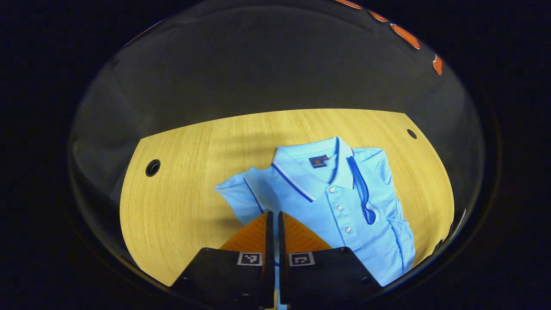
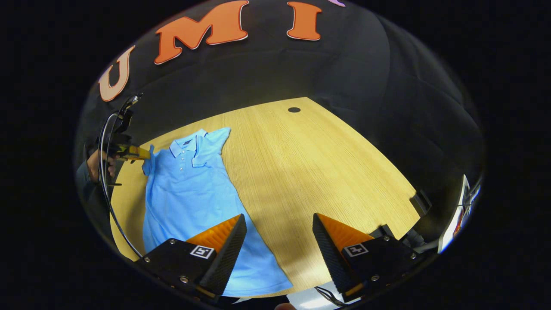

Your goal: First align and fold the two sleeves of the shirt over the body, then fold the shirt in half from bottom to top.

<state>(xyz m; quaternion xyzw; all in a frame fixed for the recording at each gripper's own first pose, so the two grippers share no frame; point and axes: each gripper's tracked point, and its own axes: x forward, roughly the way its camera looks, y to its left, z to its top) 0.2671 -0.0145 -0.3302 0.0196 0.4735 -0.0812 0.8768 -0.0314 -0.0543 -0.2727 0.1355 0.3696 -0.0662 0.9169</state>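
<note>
Left gripper pinched closed on the shirt's unfolded sleeve; right gripper hangs open above the bench's near edge. Carry the sleeve flat across the body, matching the other sleeve (already folded over), avoiding bunching.

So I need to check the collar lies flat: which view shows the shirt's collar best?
The left gripper view: the collar is close, with its dark trim, buttons and neck tag clear. In the right gripper view the collar is small and far off, atop the whole shirt.
</note>
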